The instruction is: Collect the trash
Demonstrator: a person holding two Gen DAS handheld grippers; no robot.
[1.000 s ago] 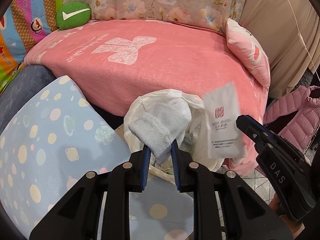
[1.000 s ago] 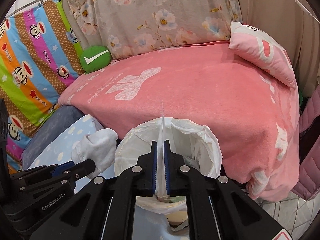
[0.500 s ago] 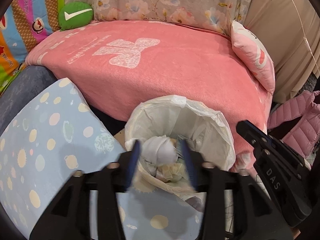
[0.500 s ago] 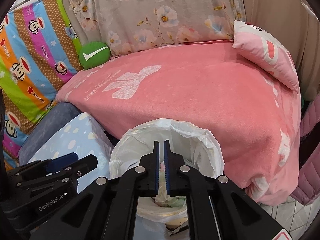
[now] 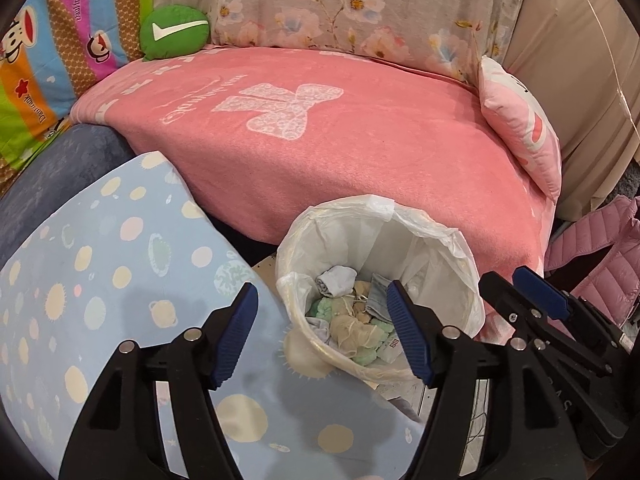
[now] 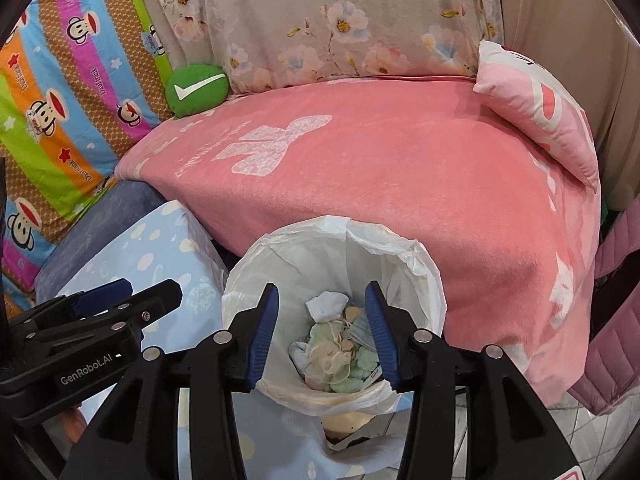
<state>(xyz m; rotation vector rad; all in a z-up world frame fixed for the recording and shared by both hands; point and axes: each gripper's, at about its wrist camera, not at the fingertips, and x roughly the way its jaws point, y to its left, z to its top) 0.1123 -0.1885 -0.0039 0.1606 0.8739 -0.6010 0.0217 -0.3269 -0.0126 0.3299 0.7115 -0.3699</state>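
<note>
A bin lined with a white plastic bag (image 5: 432, 240) (image 6: 400, 256) stands in front of the pink bed. Inside lie crumpled trash pieces: a grey-white sock (image 5: 336, 280) (image 6: 326, 305), green and beige wads (image 5: 352, 332) (image 6: 332, 356) and a white packet (image 5: 390, 348). My left gripper (image 5: 322, 336) is open and empty, just above the bin's near rim. My right gripper (image 6: 320, 334) is open and empty, straddling the bin's opening from above. Each gripper shows at the edge of the other's view.
A pink blanket (image 5: 340, 140) covers the bed behind the bin. A blue dotted cushion (image 5: 100, 280) lies left of the bin. A pink pillow (image 5: 520, 128) and a pink padded jacket (image 5: 592, 248) are at the right. A green round cushion (image 6: 196, 90) sits at the back.
Both grippers opened. The left let go of the grey-white sock and the right let go of the white packet; both now lie in the bin.
</note>
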